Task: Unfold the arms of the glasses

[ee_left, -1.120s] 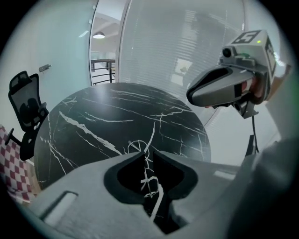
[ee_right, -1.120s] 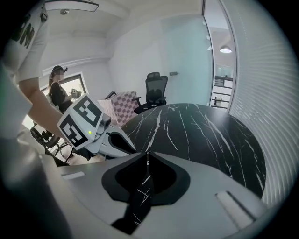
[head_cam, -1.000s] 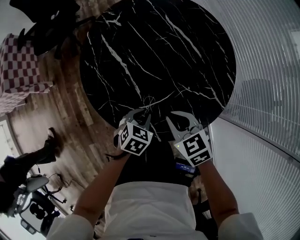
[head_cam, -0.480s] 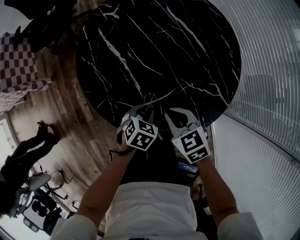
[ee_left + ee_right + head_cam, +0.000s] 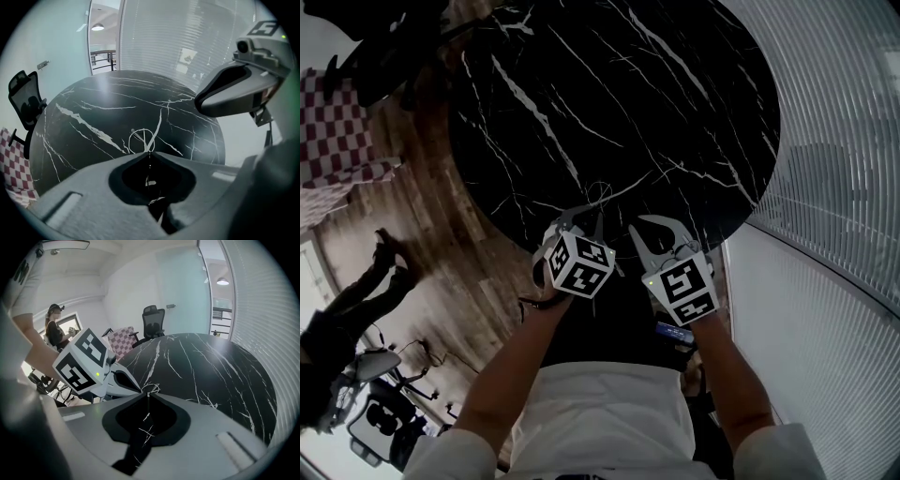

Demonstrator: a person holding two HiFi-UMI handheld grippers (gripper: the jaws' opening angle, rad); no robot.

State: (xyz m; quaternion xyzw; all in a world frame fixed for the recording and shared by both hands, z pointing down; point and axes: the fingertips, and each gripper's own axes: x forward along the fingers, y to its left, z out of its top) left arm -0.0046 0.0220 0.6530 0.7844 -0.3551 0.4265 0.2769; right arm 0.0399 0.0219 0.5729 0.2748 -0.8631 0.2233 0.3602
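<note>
Your left tongs (image 5: 150,152) have just been closing and now sit clenched, their tips meeting on a thin wire of the glasses (image 5: 140,140), whose round lens ring shows just beyond those tips. Your right tongs (image 5: 147,393) are clenched too, pinching another thin part of the same frame right at their tips. The glasses therefore sit between the two pairs, just ahead of both, at the near rim of the black marble tabletop (image 5: 656,112). Whether they rest on it or are lifted off it I cannot tell. Which wire each pair has, arm or front, is too fine to make out, so check that before you pull. To open an arm well, treat one pair as the anchor and keep it steady on the front of the frame. Let the other carry the arm outward in a slow arc around the hinge, not a straight tug, since wire this thin will likely bend or slip from the pads if loaded sideways. Grip close to the hinge so the frame doesn't twist, and stay low over the tabletop so a slip costs only a short drop. The two sets of tips are nearly touching, so swing away from the other pair, not across it. Stop once the arm resists.
</note>
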